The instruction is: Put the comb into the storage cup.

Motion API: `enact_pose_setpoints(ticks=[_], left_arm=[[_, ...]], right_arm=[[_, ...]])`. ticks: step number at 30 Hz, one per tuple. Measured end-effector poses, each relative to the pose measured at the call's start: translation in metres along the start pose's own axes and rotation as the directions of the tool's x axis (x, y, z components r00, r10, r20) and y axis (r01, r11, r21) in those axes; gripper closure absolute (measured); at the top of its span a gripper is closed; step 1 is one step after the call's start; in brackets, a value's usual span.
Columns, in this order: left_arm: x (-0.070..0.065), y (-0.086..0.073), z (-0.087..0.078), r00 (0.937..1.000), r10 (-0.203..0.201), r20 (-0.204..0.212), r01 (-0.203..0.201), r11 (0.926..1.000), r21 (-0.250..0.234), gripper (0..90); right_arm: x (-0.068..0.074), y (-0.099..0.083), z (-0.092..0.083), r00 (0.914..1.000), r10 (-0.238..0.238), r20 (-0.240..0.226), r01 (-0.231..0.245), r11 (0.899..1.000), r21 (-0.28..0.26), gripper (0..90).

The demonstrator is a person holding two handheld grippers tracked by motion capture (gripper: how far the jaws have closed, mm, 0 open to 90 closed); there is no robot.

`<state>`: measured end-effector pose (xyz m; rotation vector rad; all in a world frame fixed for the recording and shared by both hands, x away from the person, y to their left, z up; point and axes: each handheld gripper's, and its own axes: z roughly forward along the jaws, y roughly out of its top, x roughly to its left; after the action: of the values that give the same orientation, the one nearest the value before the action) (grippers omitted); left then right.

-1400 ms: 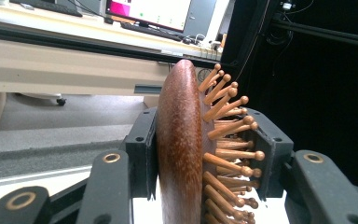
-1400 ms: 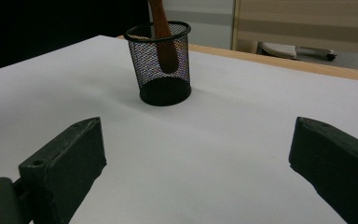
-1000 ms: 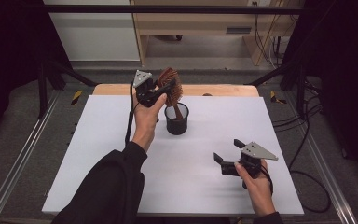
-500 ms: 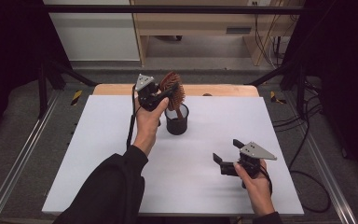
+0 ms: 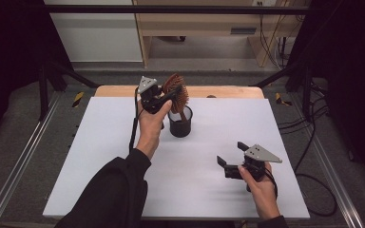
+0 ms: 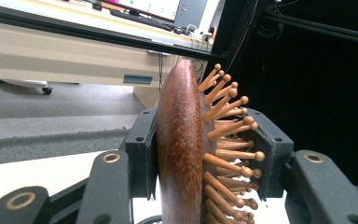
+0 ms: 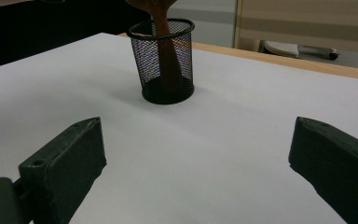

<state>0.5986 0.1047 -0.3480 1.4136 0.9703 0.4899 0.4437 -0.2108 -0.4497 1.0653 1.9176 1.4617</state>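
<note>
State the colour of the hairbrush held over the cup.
Reddish-brown wood, seen best in the left gripper view: hairbrush.

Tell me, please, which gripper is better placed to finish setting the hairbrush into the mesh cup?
Left. The left gripper is shut on the hairbrush, whose handle is already inside the mesh cup. The right gripper is open and apart.

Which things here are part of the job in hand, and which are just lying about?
In use:
- hairbrush, clamped in the left gripper, handle down in the mesh cup
- right gripper, open, idle over the table

Lying about:
- cables on the floor
- desk behind the table
</note>
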Motion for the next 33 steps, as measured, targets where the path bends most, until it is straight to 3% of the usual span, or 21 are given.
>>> enact_pose_setpoints(ticks=[33], left_arm=[[0.0024, -0.0058, 0.0048, 0.9999, 0.010, 0.007, -0.010, 0.9998, 0.017, 50.8]], right_arm=[[0.0006, -0.0005, 0.0010, 1.0000, 0.000, -0.007, 0.000, 1.000, 0.005, 3.9]])
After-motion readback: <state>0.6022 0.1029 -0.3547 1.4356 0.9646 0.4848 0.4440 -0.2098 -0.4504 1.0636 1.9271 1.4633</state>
